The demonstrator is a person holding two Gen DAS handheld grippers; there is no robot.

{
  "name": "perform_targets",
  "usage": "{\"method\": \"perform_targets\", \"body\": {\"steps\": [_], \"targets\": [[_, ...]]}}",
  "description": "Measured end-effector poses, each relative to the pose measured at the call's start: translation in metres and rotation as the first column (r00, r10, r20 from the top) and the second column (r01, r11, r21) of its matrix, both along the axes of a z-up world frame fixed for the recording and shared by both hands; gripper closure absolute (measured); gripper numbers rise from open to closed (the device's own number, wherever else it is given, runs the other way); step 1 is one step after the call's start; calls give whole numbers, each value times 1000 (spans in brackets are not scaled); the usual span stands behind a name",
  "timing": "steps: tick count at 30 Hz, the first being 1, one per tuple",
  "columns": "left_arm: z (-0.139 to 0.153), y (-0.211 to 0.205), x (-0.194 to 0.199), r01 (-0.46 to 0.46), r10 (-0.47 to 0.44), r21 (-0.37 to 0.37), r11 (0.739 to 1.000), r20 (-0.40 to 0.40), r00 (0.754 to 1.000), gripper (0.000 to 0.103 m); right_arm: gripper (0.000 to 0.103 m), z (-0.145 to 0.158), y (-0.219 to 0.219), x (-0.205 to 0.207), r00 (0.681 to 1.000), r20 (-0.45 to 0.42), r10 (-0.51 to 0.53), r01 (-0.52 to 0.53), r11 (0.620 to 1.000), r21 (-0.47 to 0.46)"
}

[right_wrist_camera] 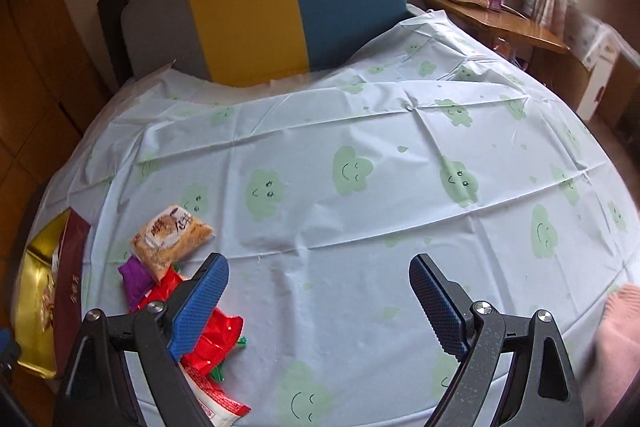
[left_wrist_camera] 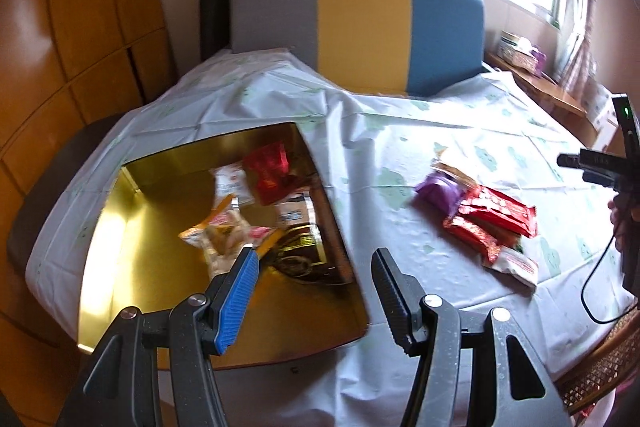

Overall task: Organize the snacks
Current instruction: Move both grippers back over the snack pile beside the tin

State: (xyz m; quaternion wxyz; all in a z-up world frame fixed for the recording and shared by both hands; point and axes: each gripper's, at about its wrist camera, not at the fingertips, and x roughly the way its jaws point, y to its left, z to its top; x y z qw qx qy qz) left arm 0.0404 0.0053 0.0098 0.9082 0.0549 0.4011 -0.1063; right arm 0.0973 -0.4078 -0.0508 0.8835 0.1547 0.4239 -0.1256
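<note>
Loose snack pile (right_wrist_camera: 188, 291) lies on the surface, near-left of the right gripper (right_wrist_camera: 320, 301), the nearer one; gold box (left_wrist_camera: 120, 267) sits under the left gripper (left_wrist_camera: 314, 287). Both jaws apart, empty.

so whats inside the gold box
A red packet, a white one and a yellowish bag lie in the gold box. Anything beneath them is covered.

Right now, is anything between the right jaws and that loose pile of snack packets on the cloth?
Nothing visible blocks it. The right gripper is open and empty, and the snack pile lies just off its left jaw on bare tablecloth. The gold box is open-topped, with cloth only between it and the pile.
</note>
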Motion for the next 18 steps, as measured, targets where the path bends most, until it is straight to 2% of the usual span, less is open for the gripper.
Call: {"method": "perform_targets", "body": {"steps": [7, 13, 18], "targets": [[-5, -38, 6, 107, -107, 6, 994, -35, 994, 43, 8, -1, 1, 1, 1000, 0, -2, 2, 1000, 17], [-18, -73, 16, 191, -196, -52, 980, -124, 973, 49, 8, -2, -1, 0, 1000, -7, -6, 6, 999, 33], [-35, -98, 23, 225, -239, -87, 970, -195, 951, 54, 7, -4, 1, 2, 1000, -19, 6, -5, 999, 47]]}}
